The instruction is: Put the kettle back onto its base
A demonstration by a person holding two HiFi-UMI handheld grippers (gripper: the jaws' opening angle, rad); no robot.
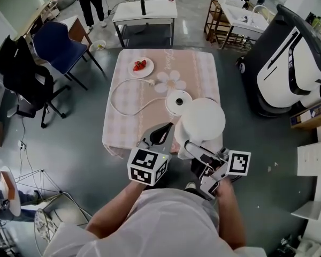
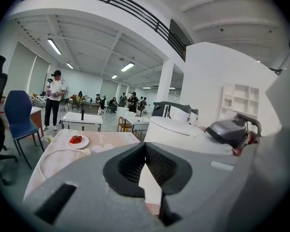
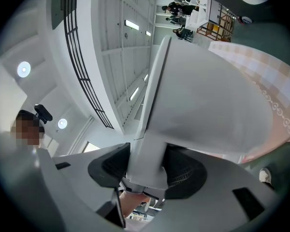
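Observation:
In the head view the white kettle (image 1: 203, 121) hangs over the near right part of the pink checked table (image 1: 203, 68). Its round white base (image 1: 177, 101) stands on the cloth just beyond and left of it. My right gripper (image 1: 199, 155) is shut on the kettle's handle; in the right gripper view both pads (image 3: 183, 170) squeeze the white handle below the kettle's body (image 3: 208, 95). My left gripper (image 1: 162, 134) hovers at the kettle's left side, its jaw tips together with nothing between them (image 2: 146, 151). The kettle (image 2: 176, 129) shows just to its right.
A white cord (image 1: 123, 98) loops from the base across the cloth. A plate of strawberries (image 1: 142, 66) and a flower-shaped mat (image 1: 170, 81) lie farther back. A blue chair (image 1: 56, 47) stands left, a large white machine (image 1: 289, 63) right, a white table (image 1: 144, 9) behind.

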